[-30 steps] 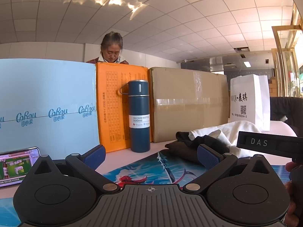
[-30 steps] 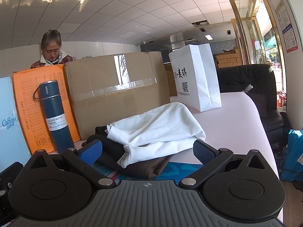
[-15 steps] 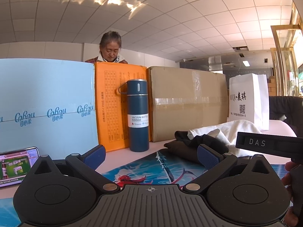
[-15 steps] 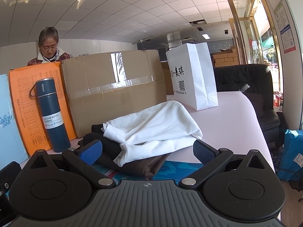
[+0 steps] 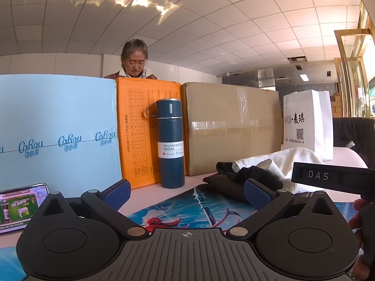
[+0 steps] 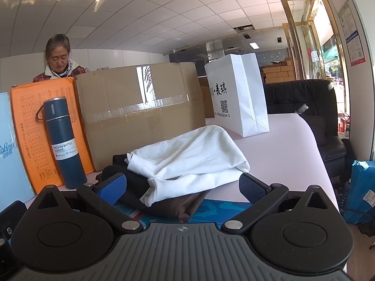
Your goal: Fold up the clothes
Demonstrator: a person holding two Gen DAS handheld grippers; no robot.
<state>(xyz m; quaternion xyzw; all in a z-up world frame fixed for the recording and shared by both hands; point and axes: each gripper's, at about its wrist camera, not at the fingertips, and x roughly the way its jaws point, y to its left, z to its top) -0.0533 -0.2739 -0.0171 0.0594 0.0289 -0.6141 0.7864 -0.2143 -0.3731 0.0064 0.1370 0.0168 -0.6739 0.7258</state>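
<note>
Standing beside the table, I find both grippers raised short of the work and nothing yet taken: the left gripper (image 5: 187, 193) has its jaws spread wide and empty over the printed blue mat (image 5: 187, 207), and the right gripper (image 6: 182, 187) is likewise spread wide, empty, and aimed squarely at the clothes. The pile lies at the near right of the pale table (image 6: 281, 145), partly on the mat's far edge, in front of the taped cardboard box (image 6: 140, 117) and well apart from the white paper bag (image 6: 236, 93). A white garment (image 6: 192, 159) is draped loosely on top of a black garment (image 6: 131, 180) and a brown garment (image 6: 185, 205); all three touch. The white piece's long axis runs, as far as the crumpling allows judgement, from near left to far right, with a hemmed open end facing left toward the blue vacuum bottle (image 6: 64, 142). In my judgement the step in hand is the first pick. It would be done best by taking only the white top layer at that hemmed edge, pinching a single thickness, lifting it clear of the dark garments, and spreading it flat on the mat. Seizing the bulk of the heap risks dragging all three together.
</note>
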